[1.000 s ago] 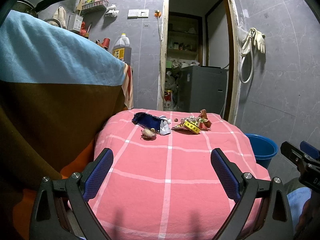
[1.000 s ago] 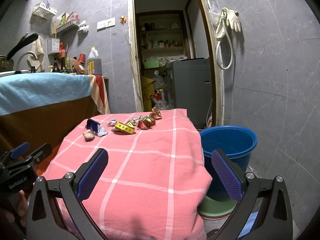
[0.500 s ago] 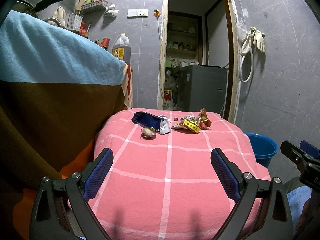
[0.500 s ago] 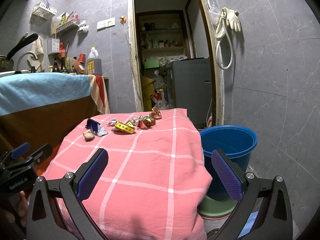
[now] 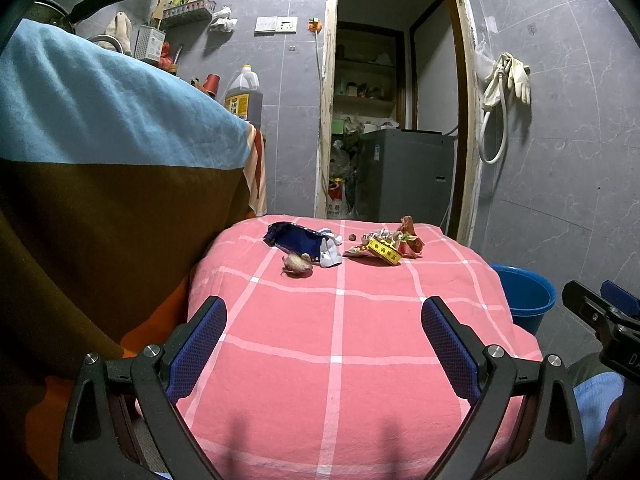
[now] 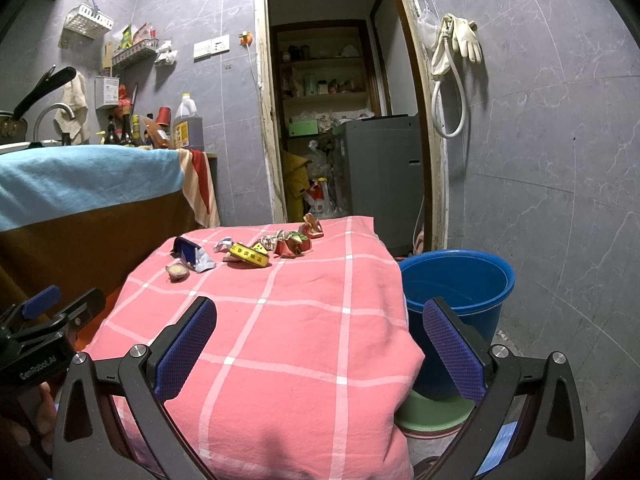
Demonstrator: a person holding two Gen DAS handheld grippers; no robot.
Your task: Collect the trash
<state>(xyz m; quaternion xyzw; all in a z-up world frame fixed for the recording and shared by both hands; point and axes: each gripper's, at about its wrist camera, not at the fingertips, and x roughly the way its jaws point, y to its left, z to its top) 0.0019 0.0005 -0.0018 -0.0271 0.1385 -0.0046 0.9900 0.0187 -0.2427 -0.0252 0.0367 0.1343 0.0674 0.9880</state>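
- The desk [image 5: 340, 360], under a pink checked cloth, fills the middle of both views; all the trash lies in a loose row along its far edge, upper centre of the frame.
- The blue bucket [image 6: 456, 280] stands on the floor just beside the desk, at the right of the right wrist view; it looks like the bin for the trash, though nothing marks it as such.
- The left claw [image 5: 324, 344] is wide, nothing between its pads, hanging over the near edge of the desk, well apart from the trash.
- The right claw [image 6: 320, 344] is also wide and empty, low in its frame, over the near right corner of the desk.
- The blue wrapper [image 5: 296, 238] lies at the left end of the row, touching a white scrap [image 5: 330, 254].
- The yellow box [image 5: 384, 250] sits among red wrappers [image 5: 410, 238] at the right end.
- A pale lump [image 5: 297, 265], perhaps garlic or peel, lies just in front of the blue wrapper.
- Step in hand, as I judge it: the start, with nothing picked yet.
- The next move calls for a reach forward to the far edge, a close on one piece, then a carry to the bucket; the thin wrappers likely need a low pinch against the cloth.
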